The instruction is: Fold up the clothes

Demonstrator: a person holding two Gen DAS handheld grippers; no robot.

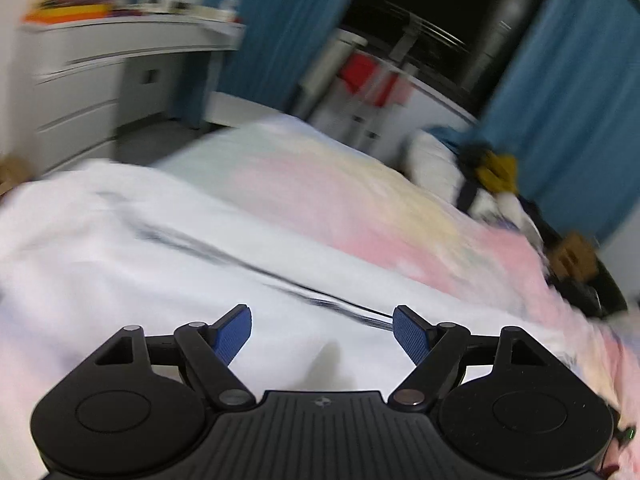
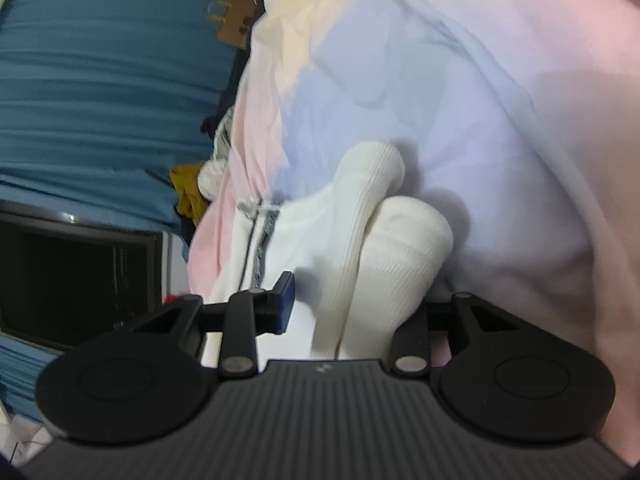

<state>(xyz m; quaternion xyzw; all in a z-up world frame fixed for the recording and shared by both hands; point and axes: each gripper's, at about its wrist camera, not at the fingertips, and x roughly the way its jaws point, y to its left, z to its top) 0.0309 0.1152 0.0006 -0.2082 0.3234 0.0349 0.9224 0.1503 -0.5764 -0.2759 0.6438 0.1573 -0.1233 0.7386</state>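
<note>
A white garment (image 1: 132, 240) with a dark striped trim lies spread on a pastel pink, yellow and blue bedsheet (image 1: 320, 184). My left gripper (image 1: 322, 328) is open and empty, hovering just above the white cloth. In the right wrist view, my right gripper (image 2: 352, 304) has a bunched, ribbed white part of the garment (image 2: 384, 248) between its jaws; the right finger is hidden behind the cloth. The garment's zipper and striped trim (image 2: 260, 240) show to the left of it.
A white dresser (image 1: 80, 80) stands at the far left. Blue curtains (image 1: 560, 100) and a dark window are behind the bed. A pile of clothes with a yellow item (image 1: 496, 172) lies at the bed's far right, and a brown paper bag (image 1: 572, 256) is beside it.
</note>
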